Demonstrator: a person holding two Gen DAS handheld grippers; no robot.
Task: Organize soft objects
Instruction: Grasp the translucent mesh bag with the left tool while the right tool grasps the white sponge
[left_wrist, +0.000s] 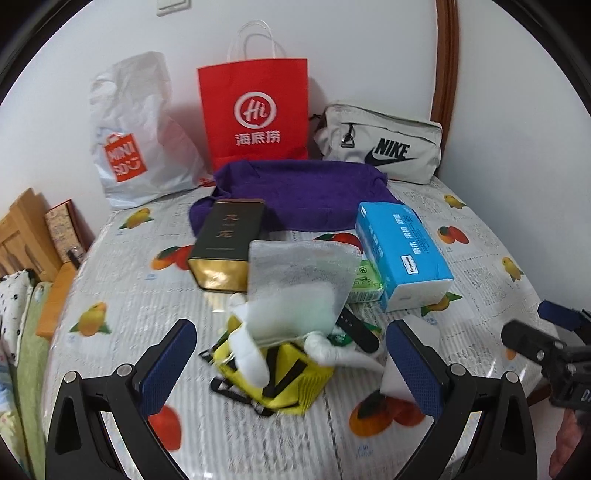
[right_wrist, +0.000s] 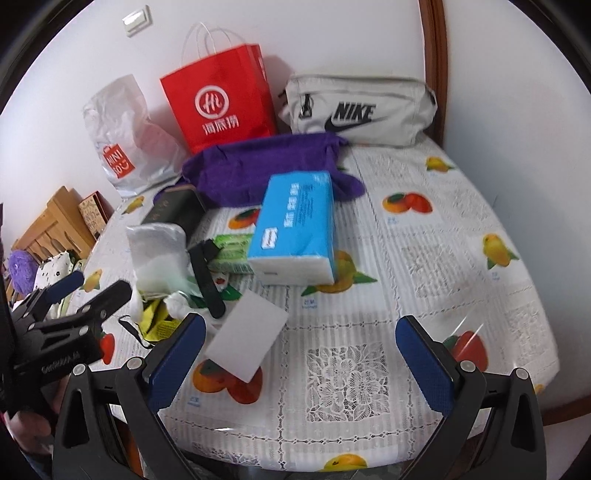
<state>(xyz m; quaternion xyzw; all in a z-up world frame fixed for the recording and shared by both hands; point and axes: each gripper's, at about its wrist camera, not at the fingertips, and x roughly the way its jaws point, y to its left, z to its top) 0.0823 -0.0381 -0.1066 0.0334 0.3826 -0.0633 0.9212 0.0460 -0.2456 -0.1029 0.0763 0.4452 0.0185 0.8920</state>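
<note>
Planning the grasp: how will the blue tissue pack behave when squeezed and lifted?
The blue tissue pack is probably light and squashy: soft film over stacked white tissues. The glossy wrap may slip. It lies flat on the table, so it is unlikely to roll.

Bright, even indoor light; soft shadows behind the red paper bag (left_wrist: 252, 110). Strong fisheye bending and dark corners. Motion blur on the mesh pouch (left_wrist: 299, 284).

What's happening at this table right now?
A person holds a two-finger tool in each hand over a cluttered table. Both are open and hold nothing. The left tool is lined up on a heap of soft items: a yellow pouch and a translucent bag. The right tool hovers near a white sponge. A purple towel and blue tissue pack lie untouched behind.
</note>
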